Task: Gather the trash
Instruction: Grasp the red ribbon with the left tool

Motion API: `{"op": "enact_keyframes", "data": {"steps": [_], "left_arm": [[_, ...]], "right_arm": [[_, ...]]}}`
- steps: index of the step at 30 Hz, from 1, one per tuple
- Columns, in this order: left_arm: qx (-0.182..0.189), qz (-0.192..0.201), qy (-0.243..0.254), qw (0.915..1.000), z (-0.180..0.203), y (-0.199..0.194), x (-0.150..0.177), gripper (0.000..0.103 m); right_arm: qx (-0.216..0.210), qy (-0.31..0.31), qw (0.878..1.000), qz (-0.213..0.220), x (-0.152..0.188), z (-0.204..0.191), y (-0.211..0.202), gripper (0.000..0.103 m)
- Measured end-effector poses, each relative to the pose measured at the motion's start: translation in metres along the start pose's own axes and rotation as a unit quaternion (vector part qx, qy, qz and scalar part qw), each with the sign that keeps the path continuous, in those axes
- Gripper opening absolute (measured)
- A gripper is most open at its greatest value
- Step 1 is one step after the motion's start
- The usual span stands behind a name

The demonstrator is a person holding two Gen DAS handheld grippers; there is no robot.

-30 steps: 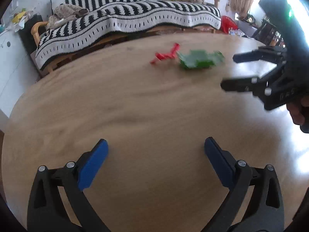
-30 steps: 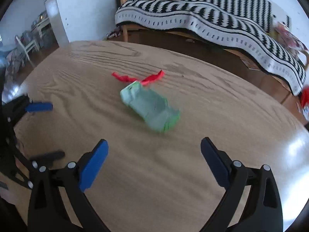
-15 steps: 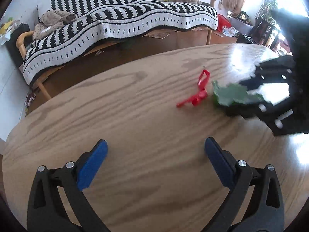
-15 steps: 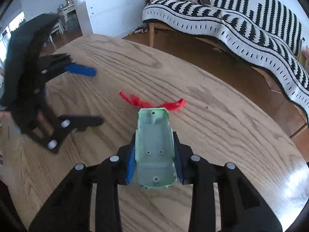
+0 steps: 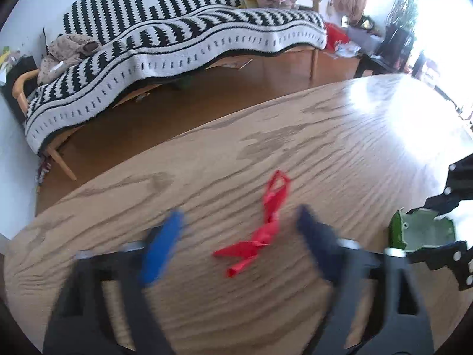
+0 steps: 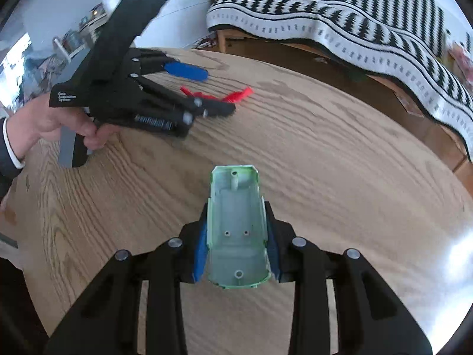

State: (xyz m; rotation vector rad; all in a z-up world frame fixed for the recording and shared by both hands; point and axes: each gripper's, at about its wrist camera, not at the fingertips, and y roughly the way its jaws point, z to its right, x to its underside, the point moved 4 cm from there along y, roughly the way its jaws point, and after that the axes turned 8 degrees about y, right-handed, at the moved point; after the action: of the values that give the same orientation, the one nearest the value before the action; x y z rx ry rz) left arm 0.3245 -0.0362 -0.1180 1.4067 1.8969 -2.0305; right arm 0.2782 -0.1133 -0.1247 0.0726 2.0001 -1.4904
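A twisted red plastic scrap (image 5: 260, 236) lies on the wooden table (image 5: 340, 148). My left gripper (image 5: 239, 211) straddles it, blurred, jaws closing; table still shows between each blue pad and the scrap. In the right wrist view the same left gripper (image 6: 207, 88) hovers over the red scrap (image 6: 236, 96). My right gripper (image 6: 236, 242) is shut on a pale green plastic shell (image 6: 235, 216), hollow side up, both pads pressing its sides. In the left wrist view that green shell (image 5: 422, 230) sits at the right edge, in the right gripper's black fingers (image 5: 443, 199).
A sofa under a black-and-white striped blanket (image 5: 177, 44) stands beyond the table's far edge, with wooden floor between. A white cabinet (image 6: 165, 9) stands at the back left. A person's hand (image 6: 44, 124) in a dark sleeve holds the left gripper.
The left gripper moved up to the red scrap and its jaws narrowed around it. The right gripper shut on the green shell and now holds it closer to the camera.
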Motion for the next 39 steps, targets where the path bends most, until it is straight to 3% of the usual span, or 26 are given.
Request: {"op": "enact_keyframes", "data": {"steps": [1, 2, 3, 5, 10, 19, 26, 31, 39], "left_arm": [[-0.005, 0.002, 0.004, 1.0000, 0.003, -0.002, 0.000, 0.033], [-0.014, 0.002, 0.014, 0.9998, 0.010, -0.005, 0.001, 0.014], [-0.028, 0.000, 0.026, 0.9993, 0.018, -0.007, 0.003, 0.012], [-0.041, -0.002, 0.038, 0.9984, 0.030, -0.013, 0.008, 0.011], [-0.067, -0.013, 0.012, 0.9976, 0.048, -0.034, 0.023, 0.010], [-0.032, -0.031, -0.061, 0.9971, 0.122, -0.126, 0.083, 0.011], [-0.043, -0.038, -0.051, 0.9970, 0.183, -0.185, 0.120, 0.011], [-0.026, -0.019, -0.071, 0.9970, 0.212, -0.200, 0.120, 0.011], [-0.013, -0.004, -0.062, 0.9980, 0.251, -0.186, 0.095, 0.011]], "right_arm": [[0.000, 0.017, 1.000, 0.003, 0.007, 0.003, -0.005, 0.033], [-0.001, 0.031, 1.000, 0.005, 0.012, 0.006, -0.009, 0.033], [-0.002, 0.042, 0.999, 0.006, 0.015, 0.008, -0.011, 0.033], [0.004, 0.063, 0.998, 0.014, 0.027, 0.010, -0.022, 0.033], [0.010, 0.125, 0.991, 0.040, 0.052, 0.007, -0.056, 0.033], [0.053, 0.180, 0.981, 0.058, 0.127, -0.029, -0.129, 0.033], [0.115, 0.191, 0.972, 0.076, 0.201, -0.046, -0.172, 0.033], [0.127, 0.212, 0.964, 0.093, 0.227, -0.037, -0.202, 0.033], [0.150, 0.243, 0.953, 0.104, 0.259, -0.008, -0.234, 0.033]]}}
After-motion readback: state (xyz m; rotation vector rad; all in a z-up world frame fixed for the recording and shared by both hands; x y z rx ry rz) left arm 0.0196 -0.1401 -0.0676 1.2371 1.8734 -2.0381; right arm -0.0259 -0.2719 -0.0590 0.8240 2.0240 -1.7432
